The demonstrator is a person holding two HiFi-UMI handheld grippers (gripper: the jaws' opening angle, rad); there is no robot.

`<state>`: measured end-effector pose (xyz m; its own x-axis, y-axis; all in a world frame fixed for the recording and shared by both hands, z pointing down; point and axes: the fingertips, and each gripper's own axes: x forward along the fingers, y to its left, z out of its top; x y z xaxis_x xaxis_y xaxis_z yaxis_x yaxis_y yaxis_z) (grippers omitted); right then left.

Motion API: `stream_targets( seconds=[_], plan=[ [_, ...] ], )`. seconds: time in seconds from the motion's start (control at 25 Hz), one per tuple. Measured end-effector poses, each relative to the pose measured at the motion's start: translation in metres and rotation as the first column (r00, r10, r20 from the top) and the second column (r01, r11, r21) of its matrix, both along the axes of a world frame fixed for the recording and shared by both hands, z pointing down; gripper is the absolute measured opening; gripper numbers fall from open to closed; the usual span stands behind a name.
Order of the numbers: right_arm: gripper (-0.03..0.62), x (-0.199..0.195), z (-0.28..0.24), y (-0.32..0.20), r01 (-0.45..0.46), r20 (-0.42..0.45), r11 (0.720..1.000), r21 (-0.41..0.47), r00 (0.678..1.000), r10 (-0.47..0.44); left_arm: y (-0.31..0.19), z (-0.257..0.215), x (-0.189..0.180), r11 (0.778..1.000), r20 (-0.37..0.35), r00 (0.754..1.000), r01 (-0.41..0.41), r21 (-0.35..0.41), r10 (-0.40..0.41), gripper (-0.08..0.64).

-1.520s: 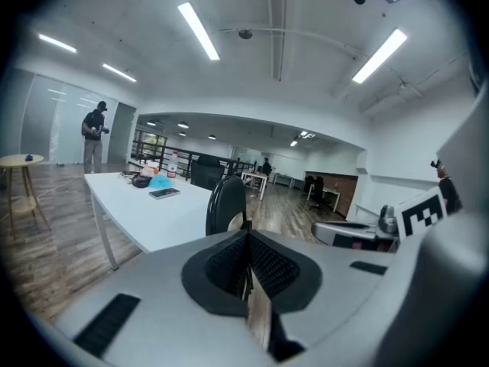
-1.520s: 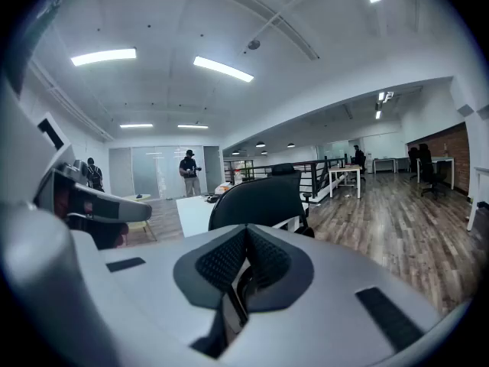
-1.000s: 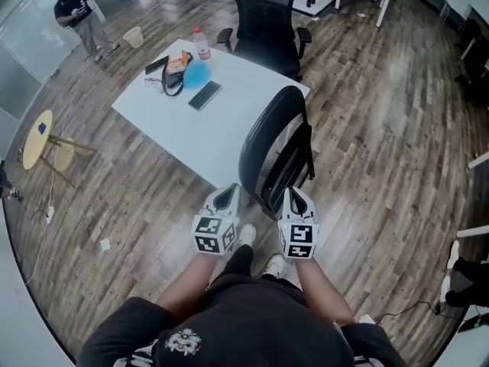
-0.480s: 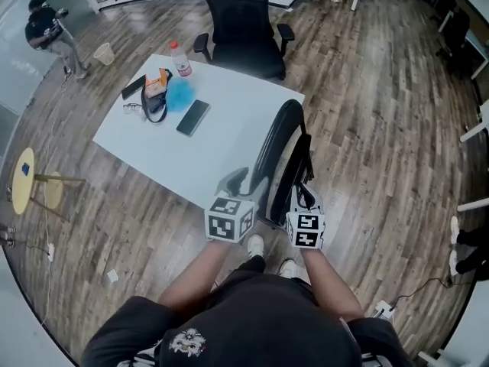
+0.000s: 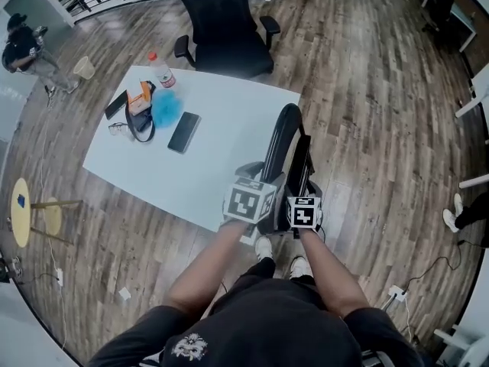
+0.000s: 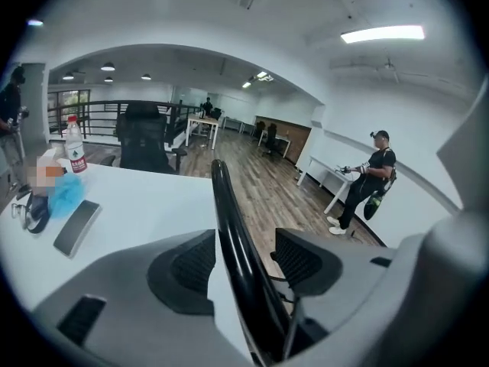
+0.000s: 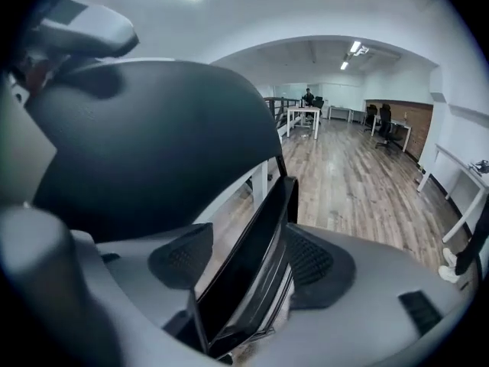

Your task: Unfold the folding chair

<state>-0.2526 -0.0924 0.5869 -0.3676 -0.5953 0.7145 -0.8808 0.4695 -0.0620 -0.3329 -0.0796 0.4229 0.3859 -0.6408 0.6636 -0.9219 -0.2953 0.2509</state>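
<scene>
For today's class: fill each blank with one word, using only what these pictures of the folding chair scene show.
The folding chair is ___, not yet opened out. The bottle on the table has a ___ cap. The office chair behind the table is ___ in colour.
Missing words: folded; red; black.

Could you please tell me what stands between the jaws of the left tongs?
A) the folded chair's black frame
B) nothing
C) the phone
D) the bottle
A: in the left gripper view the black chair frame runs up between the pads of the left tongs, whose jaws are opening.
</scene>
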Motion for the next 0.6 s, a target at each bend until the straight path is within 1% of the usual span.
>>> stream_targets(
  seconds=[0.08, 0.16, 0.32, 0.44, 0.56, 0.6],
  plan=[
    [0.292, -0.004, 0.018, -0.008, -0.020, -0.024, 0.999, -0.042, 1.000, 0.019, -0.009, 0.011, -0.001, 0.999, 0.014, 1.000, -0.015, -0.035, 0.015, 0.233],
    [0.296, -0.008, 0.033, -0.015, -0.031, -0.049, 0.997, -0.073, 0.998, 0.028, -0.015, 0.020, -0.001, 0.997, 0.006, 0.999, -0.034, -0.072, 0.034, 0.233],
    [0.307, -0.016, 0.060, -0.023, -0.036, -0.105, 0.991, -0.128, 0.994, 0.023, -0.021, 0.027, 0.001, 0.989, -0.070, 0.995, -0.078, -0.126, 0.070, 0.233],
    [0.310, -0.014, 0.082, -0.025, -0.055, -0.161, 0.983, -0.176, 0.987, 0.027, -0.020, 0.036, 0.008, 0.980, -0.119, 0.988, -0.117, -0.162, 0.098, 0.233],
    [0.308, -0.011, 0.101, -0.025, -0.082, -0.173, 0.974, -0.213, 0.984, 0.045, -0.018, 0.042, 0.014, 0.972, -0.141, 0.983, -0.143, -0.187, 0.118, 0.226],
    [0.308, -0.011, 0.101, -0.025, -0.085, -0.170, 0.972, -0.219, 0.984, 0.048, -0.018, 0.042, 0.015, 0.970, -0.139, 0.983, -0.147, -0.192, 0.121, 0.200]
  ],
)
